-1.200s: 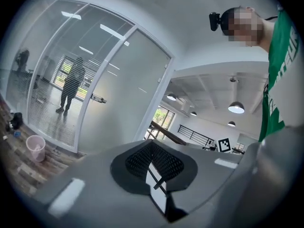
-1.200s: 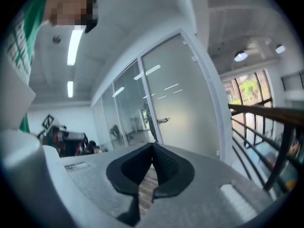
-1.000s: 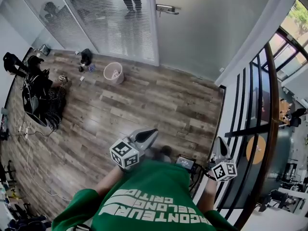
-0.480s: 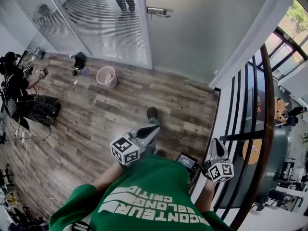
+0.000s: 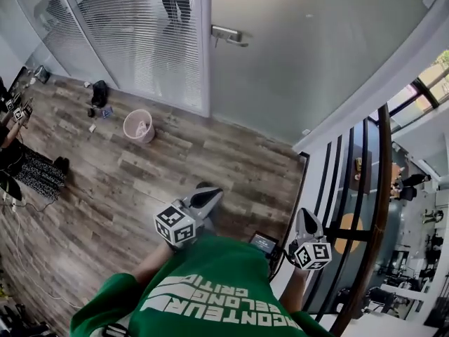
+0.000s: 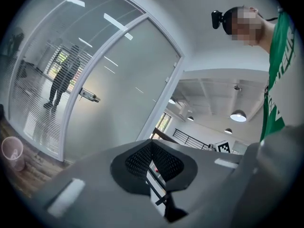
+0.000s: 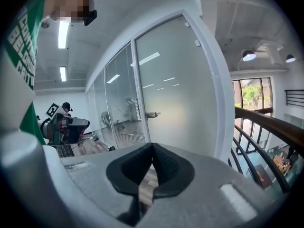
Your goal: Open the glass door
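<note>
Both jaws seen closed, nothing held: left gripper (image 5: 209, 195), right gripper (image 5: 304, 217). Glass door (image 5: 287, 62) is seen shut ahead across the wood floor (image 5: 140, 181) (handle (image 5: 228, 34) at its left edge), well apart from both.

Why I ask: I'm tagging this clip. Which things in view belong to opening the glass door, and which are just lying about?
For the job:
- glass door
- door handle
- left claw, shut and empty
- right claw, shut and empty

Just lying about:
- pink bin
- black bag
- railing
</note>
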`<state>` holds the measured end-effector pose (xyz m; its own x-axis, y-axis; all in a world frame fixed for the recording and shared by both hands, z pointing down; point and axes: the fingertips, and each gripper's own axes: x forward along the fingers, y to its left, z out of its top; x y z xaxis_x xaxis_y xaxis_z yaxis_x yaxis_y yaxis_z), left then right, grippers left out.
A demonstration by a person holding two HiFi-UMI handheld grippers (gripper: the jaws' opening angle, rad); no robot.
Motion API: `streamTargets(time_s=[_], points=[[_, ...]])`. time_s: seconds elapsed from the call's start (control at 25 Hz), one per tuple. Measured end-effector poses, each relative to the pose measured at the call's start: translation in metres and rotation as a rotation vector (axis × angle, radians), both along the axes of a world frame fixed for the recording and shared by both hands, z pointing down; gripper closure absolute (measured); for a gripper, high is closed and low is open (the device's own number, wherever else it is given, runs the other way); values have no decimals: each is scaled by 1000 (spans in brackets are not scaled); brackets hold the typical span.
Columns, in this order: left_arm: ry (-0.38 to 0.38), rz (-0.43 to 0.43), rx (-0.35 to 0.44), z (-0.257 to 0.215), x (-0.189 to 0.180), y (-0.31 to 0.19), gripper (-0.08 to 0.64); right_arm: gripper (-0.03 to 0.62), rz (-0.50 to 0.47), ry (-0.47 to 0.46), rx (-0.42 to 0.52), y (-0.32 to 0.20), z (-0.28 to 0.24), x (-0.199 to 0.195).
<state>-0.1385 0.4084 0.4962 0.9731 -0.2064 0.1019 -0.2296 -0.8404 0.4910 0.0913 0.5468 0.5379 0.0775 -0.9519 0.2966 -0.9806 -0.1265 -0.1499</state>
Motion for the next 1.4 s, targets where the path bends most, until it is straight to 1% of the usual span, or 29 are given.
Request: streamTargets(time_s=[0.12, 0.28, 0.4, 0.52, 0.6, 0.68, 0.76, 0.84, 1.0, 1.2, 1.4], points=[[20, -17, -1, -2, 12, -54, 543, 598, -37, 29, 6, -69, -13, 18], [30, -49, 2, -5, 18, -127, 543, 598, -84, 59, 15, -155, -25, 27], [46, -89, 14, -10, 16, -175, 543, 598, -121, 78, 10, -210, -29, 32], [40, -139, 25, -12, 8, -217, 543, 598, -161, 92, 5, -259, -32, 36], [40, -175, 15, -11, 1, -234, 543, 598, -184, 98, -6, -284, -32, 38], [42, -227, -17, -7, -8, -246, 543, 598, -215, 105, -18, -311, -31, 40], [44, -287, -45, -1, -13, -255, 543, 597, -266, 117, -22, -344, -32, 42], [40, -330, -55, 5, -11, -263, 543, 572, -328, 132, -21, -382, -32, 43], [24, -402, -57, 10, 0, -287, 543, 554, -452, 175, -20, -459, -30, 48], [9, -540, -58, 8, 17, -329, 543, 532, -616, 260, -30, -555, -23, 49], [8, -614, -43, 0, 40, -355, 543, 508, -704, 361, -52, -615, -17, 53]])
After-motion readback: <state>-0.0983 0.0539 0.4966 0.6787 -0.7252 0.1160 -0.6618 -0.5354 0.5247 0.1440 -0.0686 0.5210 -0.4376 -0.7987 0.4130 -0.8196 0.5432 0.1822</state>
